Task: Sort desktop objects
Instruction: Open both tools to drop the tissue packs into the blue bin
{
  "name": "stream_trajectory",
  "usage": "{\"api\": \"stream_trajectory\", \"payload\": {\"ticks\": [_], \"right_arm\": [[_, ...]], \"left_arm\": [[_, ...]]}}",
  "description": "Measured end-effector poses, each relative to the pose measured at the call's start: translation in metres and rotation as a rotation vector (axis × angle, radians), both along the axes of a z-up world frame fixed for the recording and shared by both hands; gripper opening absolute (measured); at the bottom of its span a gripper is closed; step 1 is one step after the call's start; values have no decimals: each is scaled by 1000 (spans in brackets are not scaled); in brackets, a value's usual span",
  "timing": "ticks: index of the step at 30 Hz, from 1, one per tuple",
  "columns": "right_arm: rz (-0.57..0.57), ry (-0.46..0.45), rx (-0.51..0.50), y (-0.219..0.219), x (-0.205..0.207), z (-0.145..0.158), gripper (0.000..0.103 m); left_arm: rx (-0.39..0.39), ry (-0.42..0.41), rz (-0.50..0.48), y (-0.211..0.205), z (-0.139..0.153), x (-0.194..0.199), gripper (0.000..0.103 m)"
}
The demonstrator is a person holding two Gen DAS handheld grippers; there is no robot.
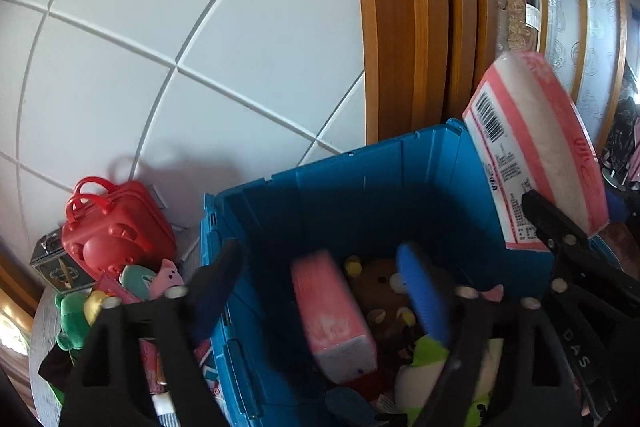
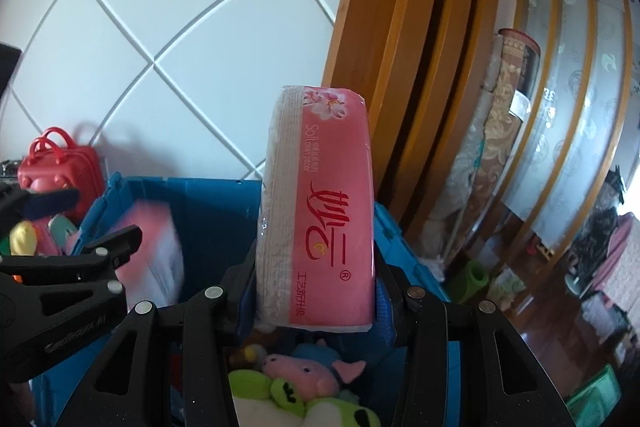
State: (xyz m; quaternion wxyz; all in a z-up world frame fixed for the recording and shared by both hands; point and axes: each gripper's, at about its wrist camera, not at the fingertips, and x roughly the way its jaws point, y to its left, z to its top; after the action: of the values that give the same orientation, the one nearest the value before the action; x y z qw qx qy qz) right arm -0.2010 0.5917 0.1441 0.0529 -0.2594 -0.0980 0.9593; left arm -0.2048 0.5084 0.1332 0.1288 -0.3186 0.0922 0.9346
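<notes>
Left wrist view: the left gripper [image 1: 320,277], jaws wide and empty, above a blurred pink tissue pack [image 1: 334,315] inside the blue plastic crate [image 1: 360,179]; right wrist view: the right gripper [image 2: 316,301] clamps a second soft, light pink film-wrapped tissue pack [image 2: 320,211] by its lower end over the crate, a hold that seems best kept on the broad faces.

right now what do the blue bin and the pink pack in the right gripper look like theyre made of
Blue bin: hard moulded plastic, going by its ribbed walls and dull sheen. Pink pack: stacked soft paper tissues, probably in thin glossy plastic film; the layered edge shows through and the wrap glints.
</notes>
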Motion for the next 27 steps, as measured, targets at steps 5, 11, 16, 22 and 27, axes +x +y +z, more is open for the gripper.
{"api": "stream_trajectory", "payload": {"ticks": [5, 11, 16, 22, 27], "right_arm": [[7, -9, 11, -1, -5, -5, 47], [-29, 29, 84, -8, 3, 2, 76], [-46, 39, 85, -8, 15, 9, 90], [-45, 36, 84, -15, 42, 22, 103], [-23, 26, 92, -27, 68, 31, 103]], "left_arm": [[-4, -6, -11, -2, -1, 0, 82], [7, -17, 3, -11, -1, 0, 82], [22, -18, -2, -23, 2, 11, 82], [57, 14, -23, -47, 8, 45, 87], [89, 63, -32, -73, 16, 79, 90]]}}
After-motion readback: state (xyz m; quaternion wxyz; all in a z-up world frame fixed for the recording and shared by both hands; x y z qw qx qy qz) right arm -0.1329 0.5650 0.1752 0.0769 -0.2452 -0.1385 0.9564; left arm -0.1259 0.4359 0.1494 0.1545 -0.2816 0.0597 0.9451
